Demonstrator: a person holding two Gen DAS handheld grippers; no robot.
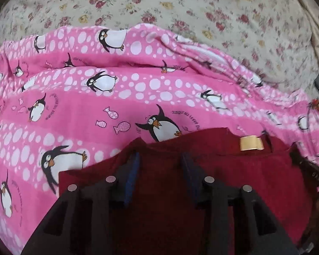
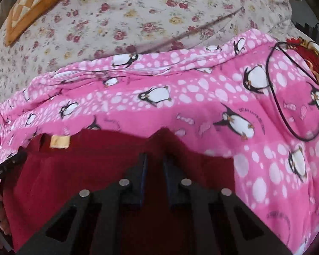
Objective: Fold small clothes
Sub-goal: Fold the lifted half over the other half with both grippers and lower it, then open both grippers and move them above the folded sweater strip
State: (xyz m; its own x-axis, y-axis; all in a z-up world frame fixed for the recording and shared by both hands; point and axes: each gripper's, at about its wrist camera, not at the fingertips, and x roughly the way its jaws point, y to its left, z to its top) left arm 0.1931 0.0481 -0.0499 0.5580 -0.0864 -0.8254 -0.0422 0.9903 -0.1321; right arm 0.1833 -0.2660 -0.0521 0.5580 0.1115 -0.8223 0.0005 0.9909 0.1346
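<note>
A dark red garment [image 1: 234,170] with a tan neck label [image 1: 250,142] lies on a pink penguin-print blanket [image 1: 85,110]. My left gripper [image 1: 160,157] stands over the garment's left top edge with its jaws apart and red cloth between them. In the right wrist view the same garment [image 2: 74,170] and label [image 2: 59,142] show. My right gripper [image 2: 154,159] is at the garment's right top corner with a narrow gap between the jaws; the cloth rises to a peak between its tips. The other gripper's finger shows at each view's edge.
A floral bedsheet [image 1: 180,6] lies beyond the blanket. An orange checked cushion [image 2: 36,4] sits at the far left. A black cable loop [image 2: 287,106] and a red and yellow object [image 2: 304,48] lie on the blanket's right side.
</note>
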